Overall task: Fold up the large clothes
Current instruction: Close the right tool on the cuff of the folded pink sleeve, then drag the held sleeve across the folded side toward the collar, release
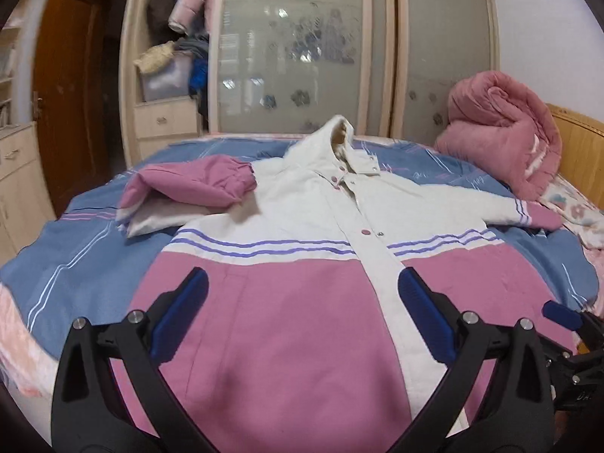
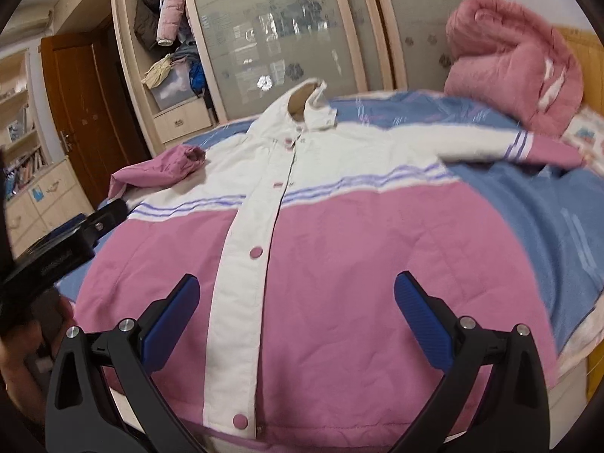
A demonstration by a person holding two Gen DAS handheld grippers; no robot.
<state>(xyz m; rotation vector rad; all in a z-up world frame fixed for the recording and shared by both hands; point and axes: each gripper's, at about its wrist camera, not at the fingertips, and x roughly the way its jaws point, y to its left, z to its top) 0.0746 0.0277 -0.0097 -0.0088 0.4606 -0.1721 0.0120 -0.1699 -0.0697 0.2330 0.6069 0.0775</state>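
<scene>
A pink and white hooded jacket (image 1: 287, 302) (image 2: 339, 249) lies front up on the bed, buttoned, hood toward the wardrobe. Its left sleeve (image 1: 188, 188) (image 2: 158, 171) is folded in over itself; its right sleeve (image 1: 502, 207) (image 2: 490, 143) stretches out to the right. My left gripper (image 1: 302, 313) hovers open above the pink lower part, nothing between its blue pads. My right gripper (image 2: 298, 321) is open too, above the hem near the button placket. The right gripper's tip (image 1: 562, 313) shows at the right edge of the left wrist view, and the left gripper's body (image 2: 56, 253) at the left of the right wrist view.
The bed has a blue striped sheet (image 1: 75, 260) (image 2: 547, 204). A rolled pink quilt (image 1: 502, 136) (image 2: 513, 60) sits at the far right by a wooden headboard (image 1: 581, 151). Behind the bed stand a wardrobe with frosted sliding doors (image 1: 294, 45), open shelves of clothes (image 1: 177, 56) and a brown door (image 2: 83, 113).
</scene>
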